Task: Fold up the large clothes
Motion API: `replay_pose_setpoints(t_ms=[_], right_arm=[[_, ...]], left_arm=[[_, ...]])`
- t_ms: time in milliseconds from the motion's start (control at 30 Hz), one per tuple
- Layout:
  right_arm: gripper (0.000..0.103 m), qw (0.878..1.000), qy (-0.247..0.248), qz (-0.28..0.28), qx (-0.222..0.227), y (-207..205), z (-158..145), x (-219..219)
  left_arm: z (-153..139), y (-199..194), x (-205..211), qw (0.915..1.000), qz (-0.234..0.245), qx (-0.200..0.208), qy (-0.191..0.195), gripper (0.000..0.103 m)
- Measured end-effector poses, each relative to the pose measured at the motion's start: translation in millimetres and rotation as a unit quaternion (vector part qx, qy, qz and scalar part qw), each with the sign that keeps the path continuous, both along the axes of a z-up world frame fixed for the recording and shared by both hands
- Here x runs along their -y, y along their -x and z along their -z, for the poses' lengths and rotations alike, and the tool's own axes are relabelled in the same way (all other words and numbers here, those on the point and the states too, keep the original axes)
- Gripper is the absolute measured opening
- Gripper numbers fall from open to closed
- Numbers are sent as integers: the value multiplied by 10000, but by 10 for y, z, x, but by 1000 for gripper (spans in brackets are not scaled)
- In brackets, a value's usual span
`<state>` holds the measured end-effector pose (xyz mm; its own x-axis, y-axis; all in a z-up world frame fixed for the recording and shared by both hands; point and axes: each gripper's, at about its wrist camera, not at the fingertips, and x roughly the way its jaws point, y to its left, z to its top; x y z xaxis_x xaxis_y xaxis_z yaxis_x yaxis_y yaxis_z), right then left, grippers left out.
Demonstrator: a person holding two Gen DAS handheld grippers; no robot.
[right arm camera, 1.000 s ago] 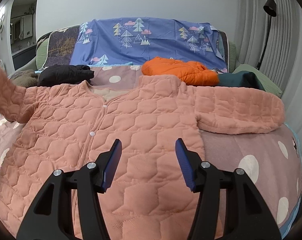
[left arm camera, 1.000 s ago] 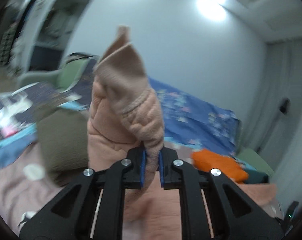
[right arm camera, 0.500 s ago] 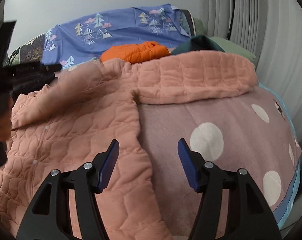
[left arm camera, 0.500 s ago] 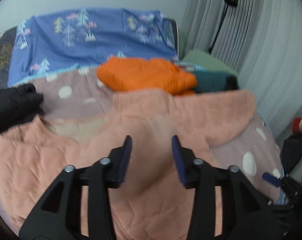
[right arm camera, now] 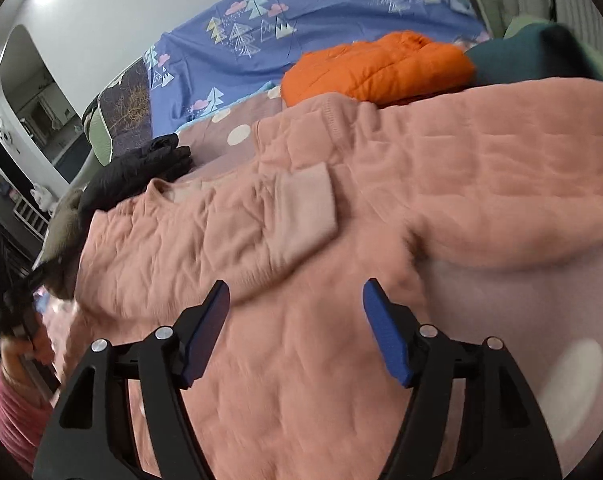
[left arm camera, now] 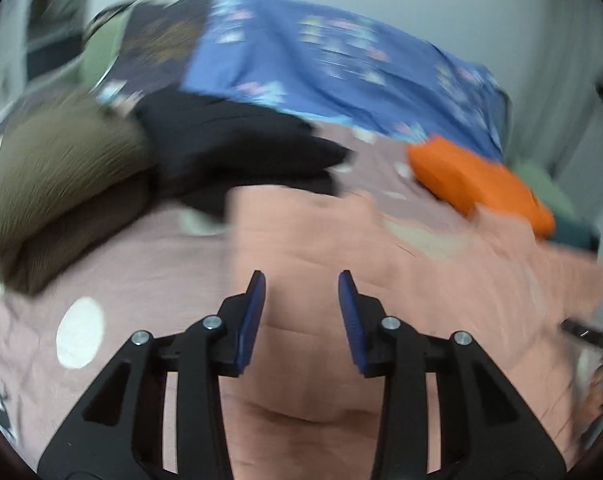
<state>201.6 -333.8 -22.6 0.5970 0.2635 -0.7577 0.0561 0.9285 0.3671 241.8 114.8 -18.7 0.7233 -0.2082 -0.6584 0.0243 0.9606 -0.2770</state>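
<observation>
Large quilted salmon-pink jacket (right arm camera: 341, 240) lies flat on the dusty-pink polka-dot bedspread (left arm camera: 101, 280), one sleeve folded across its chest, the other stretched toward the folded orange puffer jacket (right arm camera: 377, 68). Left gripper (left arm camera: 301, 292): jaws partly apart, just been closing, nothing between them, above jacket fabric. Right gripper (right arm camera: 295, 300): jaws wide, just been opening, empty, over the jacket body.

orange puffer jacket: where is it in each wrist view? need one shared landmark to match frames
Left wrist: orange puffer jacket at right of centre, blurred, beyond the pink quilted jacket.
Right wrist: orange puffer jacket at upper centre-right, just past the pink quilted jacket.
Shared landmark: blue tree-print sheet behind it in both views.
</observation>
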Motion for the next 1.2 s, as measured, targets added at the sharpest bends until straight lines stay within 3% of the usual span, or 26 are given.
replay_pose_setpoints(t_ms=[100, 133, 167, 200, 233, 267, 333, 400, 533, 600, 700, 800, 867, 900, 967, 1000, 1067, 1133, 1200], right_arm=[[71, 9988, -130, 183, -440, -434, 201, -10], [60, 9986, -105, 314, -422, -498, 218, -20], [39, 9990, 42, 380, -227, -525, 186, -61], [6, 9995, 194, 232, -79, -542, 130, -125], [6, 9988, 455, 112, 106, -525, 16, -211], [6, 9973, 543, 194, 445, -460, -111, -225], [2, 9930, 557, 363, 975, -328, -330, -197], [1, 9888, 848, 595, 1075, -321, -342, -141], [1, 9845, 1548, 807, -149, -555, 244, -3], [3, 9887, 1174, 932, 66, -424, 218, 100], [7, 9897, 1069, 841, 446, -242, -10, 60], [7, 9936, 786, 159, 796, -137, -209, -190], [7, 9957, 471, -284, 744, -163, -171, -376], [11, 9963, 395, -398, 651, -201, -104, -459], [32, 9974, 598, -383, 91, -347, 237, -596], [33, 9971, 645, -402, -102, -395, 431, -616], [33, 9968, 592, -420, 339, -331, 526, -608], [33, 9982, 369, -370, 309, -318, 480, -546], [31, 9985, 140, -399, 346, -301, 472, -469]], left_arm=[[150, -134, -217, 9992, -74, -244, 319, 43], [206, -185, -222, 9987, -32, -359, 347, 49], [275, -248, -196, 9984, 37, -471, 327, 50], [301, -284, -174, 9983, 60, -501, 280, 50], [315, -317, -146, 9986, 50, -513, 154, 47], [329, -344, -146, 9987, 38, -510, 47, 35], [336, -387, -89, 9986, -70, -440, -291, 32], [367, -412, 7, 9967, -207, -351, -699, 32], [300, -354, 102, 9939, -184, -203, -1064, 32], [206, -279, 77, 9932, -221, -85, -1138, 33], [-2, -107, 64, 9931, -288, 153, -1128, 28], [-263, 3, 236, 9974, 67, 413, -592, 26], [-322, -12, 494, 9972, 442, 433, -426, 26], [-289, -33, 682, 9962, 658, 397, -416, 27], [-53, -140, 1012, 9935, 894, 163, -689, 33], [155, -212, 1156, 9902, 954, -56, -1022, 34], [597, -284, 1346, 9808, 979, -281, -1662, 35], [457, -253, 1356, 9814, 950, -91, -1667, 33], [530, -269, 1322, 9827, 981, -184, -1559, 34]])
